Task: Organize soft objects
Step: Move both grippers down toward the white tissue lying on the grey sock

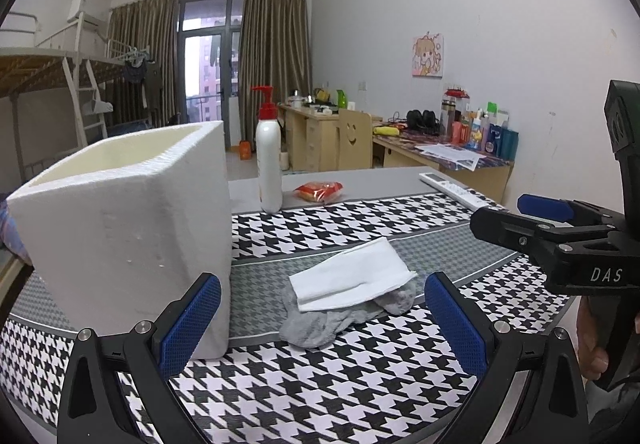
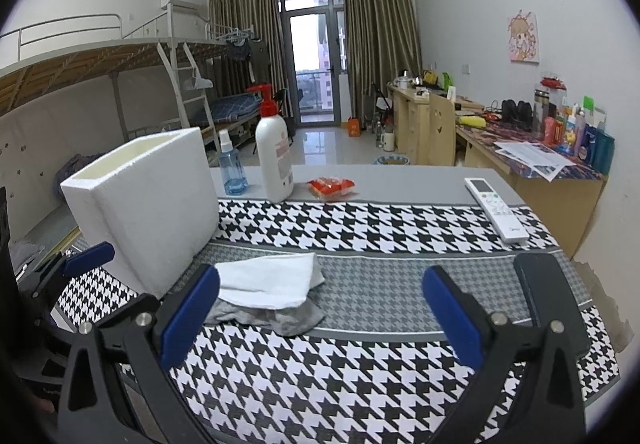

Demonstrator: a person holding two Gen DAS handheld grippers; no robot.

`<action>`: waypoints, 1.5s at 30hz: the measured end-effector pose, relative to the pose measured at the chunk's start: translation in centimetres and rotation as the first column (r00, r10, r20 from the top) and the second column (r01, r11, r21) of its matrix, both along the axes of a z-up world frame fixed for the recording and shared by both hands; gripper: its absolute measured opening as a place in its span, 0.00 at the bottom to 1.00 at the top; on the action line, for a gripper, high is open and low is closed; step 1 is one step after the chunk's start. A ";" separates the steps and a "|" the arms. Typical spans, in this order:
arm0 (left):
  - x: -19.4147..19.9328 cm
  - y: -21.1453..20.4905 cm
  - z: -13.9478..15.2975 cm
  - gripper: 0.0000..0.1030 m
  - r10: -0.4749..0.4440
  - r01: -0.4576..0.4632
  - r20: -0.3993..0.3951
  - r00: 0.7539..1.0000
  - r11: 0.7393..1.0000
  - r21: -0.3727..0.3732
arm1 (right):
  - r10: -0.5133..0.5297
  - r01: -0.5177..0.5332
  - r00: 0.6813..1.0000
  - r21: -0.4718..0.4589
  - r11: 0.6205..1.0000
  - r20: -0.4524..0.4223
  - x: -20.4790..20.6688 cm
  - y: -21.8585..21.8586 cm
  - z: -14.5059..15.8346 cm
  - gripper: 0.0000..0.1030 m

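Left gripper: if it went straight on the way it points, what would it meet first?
Probably the white cloth on the grey sock, which lie between the open left gripper fingers' line; depth is uncertain.

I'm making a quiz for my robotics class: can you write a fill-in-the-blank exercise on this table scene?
1. The folded white cloth lies on top of a ___ sock.
2. The tall white foam box stands to the ___ of the cloth.
3. The white pump bottle has a ___ pump.
4. Both grippers, left and right, have their jaws ___.

Missing: grey; left; red; open
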State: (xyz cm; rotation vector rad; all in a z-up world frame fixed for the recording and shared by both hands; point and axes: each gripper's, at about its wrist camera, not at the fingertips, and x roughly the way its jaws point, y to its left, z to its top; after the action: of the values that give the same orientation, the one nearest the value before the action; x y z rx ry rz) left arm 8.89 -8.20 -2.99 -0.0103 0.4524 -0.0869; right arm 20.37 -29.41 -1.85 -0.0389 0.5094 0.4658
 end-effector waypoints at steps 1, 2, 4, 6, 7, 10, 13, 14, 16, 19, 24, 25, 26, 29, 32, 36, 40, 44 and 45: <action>0.2 -0.1 -0.1 0.99 0.000 0.000 -0.008 1.000 1.000 -0.003 | 0.002 -0.002 1.000 -0.005 1.000 -0.006 0.2 0.0 -0.1 0.99; 0.4 -0.2 -0.3 0.99 0.000 0.000 -0.016 1.000 1.000 -0.005 | 0.006 -0.006 1.000 -0.010 1.000 -0.012 0.4 -0.1 -0.2 0.99; 0.8 -0.5 -0.6 0.99 0.001 -0.001 -0.031 1.000 1.000 -0.003 | 0.012 -0.012 1.000 -0.017 1.000 -0.023 0.9 -0.2 -0.5 0.99; 1.1 -0.7 -0.9 0.99 0.003 -0.003 -0.042 0.999 1.000 -0.002 | 0.016 -0.017 0.999 -0.020 1.000 -0.031 1.2 -0.2 -0.7 0.99; 1.3 -0.8 -1.0 0.99 0.004 -0.004 -0.048 0.999 1.000 -0.006 | 0.017 -0.018 0.999 -0.019 1.000 -0.034 1.3 -0.3 -0.8 0.99; 1.7 -1.1 -1.3 0.99 -0.004 0.004 -0.063 0.998 1.000 -0.008 | 0.017 -0.018 0.999 -0.019 1.000 -0.052 2.1 -0.6 -1.1 1.00; 2.1 -1.3 -1.5 0.99 -0.008 0.007 -0.072 0.997 1.000 -0.005 | 0.020 -0.021 0.998 -0.017 1.000 -0.057 2.3 -0.6 -1.2 0.99; 2.2 -1.4 -1.6 0.99 -0.007 0.006 -0.076 0.997 1.000 -0.003 | 0.020 -0.021 0.998 -0.018 1.000 -0.060 2.4 -0.6 -1.2 0.99; 2.4 -1.5 -1.7 0.99 -0.008 0.008 -0.086 0.996 1.000 -0.004 | 0.024 -0.025 0.997 -0.017 1.000 -0.067 2.7 -0.6 -1.3 0.99; 2.8 -1.6 -1.9 0.99 -0.002 0.002 -0.097 0.995 1.000 0.003 | 0.027 -0.029 0.997 -0.021 0.999 -0.074 3.0 -0.6 -1.6 0.99; 3.7 -1.9 -2.4 0.99 0.017 -0.015 -0.127 0.992 1.000 0.015 | 0.040 -0.042 0.995 -0.023 0.999 -0.090 3.7 -0.6 -1.8 0.99; 3.8 -1.9 -2.4 0.99 0.023 -0.021 -0.132 0.991 1.000 0.016 | 0.044 -0.046 0.995 -0.024 0.999 -0.092 3.8 -0.5 -1.8 0.99; 4.0 -1.9 -2.5 0.99 0.027 -0.025 -0.137 0.990 1.000 0.015 | 0.048 -0.050 0.995 -0.026 0.998 -0.093 3.9 -0.4 -1.8 0.99; 4.3 -1.9 -2.8 0.99 0.028 -0.027 -0.158 0.987 1.000 0.008 | 0.059 -0.063 0.993 -0.034 0.997 -0.101 4.3 -0.2 -1.9 0.99; 4.8 -2.2 -3.1 0.99 0.031 -0.029 -0.178 0.983 0.999 0.014 | 0.065 -0.069 0.991 -0.038 0.997 -0.116 4.8 0.0 -2.2 0.99; 5.2 -2.1 -3.5 0.99 0.050 -0.047 -0.200 0.979 0.999 0.019 | 0.079 -0.085 0.988 -0.042 0.995 -0.132 5.3 0.2 -2.4 1.00; 5.8 -2.0 -3.9 0.99 0.053 -0.050 -0.237 0.970 0.999 0.020 | 0.098 -0.105 0.985 -0.042 0.994 -0.142 5.6 0.6 -2.5 0.99; 6.1 -2.0 -4.2 0.99 0.060 -0.055 -0.256 0.965 0.998 0.027 | 0.113 -0.122 0.981 -0.050 0.991 -0.157 6.0 1.0 -2.9 0.99; 6.3 -1.9 -4.3 0.99 0.060 -0.055 -0.267 0.962 0.998 0.028 | 0.119 -0.128 0.980 -0.050 0.990 -0.163 6.2 1.1 -3.0 1.00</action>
State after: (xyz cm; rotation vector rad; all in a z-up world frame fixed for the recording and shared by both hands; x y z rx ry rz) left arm 15.19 -10.11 -7.32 -0.0158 0.7239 -0.0233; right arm 26.53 -28.29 -4.81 -0.0923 0.6808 0.5779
